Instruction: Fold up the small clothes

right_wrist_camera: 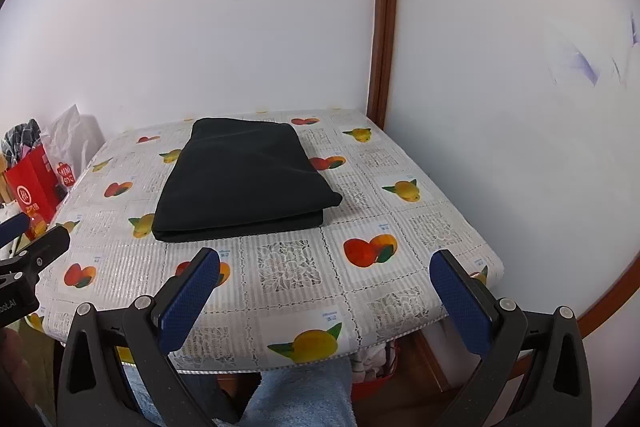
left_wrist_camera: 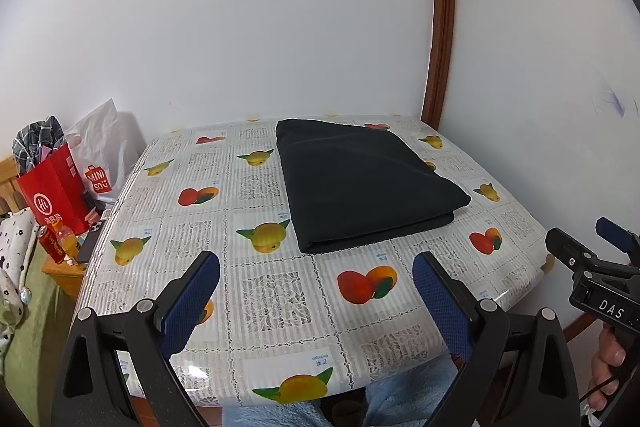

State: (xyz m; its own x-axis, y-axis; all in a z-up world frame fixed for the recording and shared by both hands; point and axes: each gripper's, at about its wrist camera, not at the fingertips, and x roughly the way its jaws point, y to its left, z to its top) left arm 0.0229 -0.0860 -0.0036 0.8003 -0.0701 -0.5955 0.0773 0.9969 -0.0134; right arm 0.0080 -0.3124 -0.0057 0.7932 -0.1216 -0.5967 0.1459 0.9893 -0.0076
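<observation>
A dark folded garment (left_wrist_camera: 360, 183) lies flat on the fruit-print tablecloth (left_wrist_camera: 280, 291), toward the table's far side; it also shows in the right wrist view (right_wrist_camera: 244, 179). My left gripper (left_wrist_camera: 316, 267) is open and empty, held above the table's near edge, well short of the garment. My right gripper (right_wrist_camera: 324, 263) is open and empty too, over the near edge, short of the garment. The right gripper's body shows at the right edge of the left wrist view (left_wrist_camera: 596, 267); the left gripper's body shows at the left edge of the right wrist view (right_wrist_camera: 36, 255).
A red paper bag (left_wrist_camera: 52, 191) and a white plastic bag (left_wrist_camera: 104, 155) stand left of the table with bottles on a small wooden stand (left_wrist_camera: 64, 273). White walls close the back and right sides. A brown wooden door frame (left_wrist_camera: 440, 27) rises at the back right corner.
</observation>
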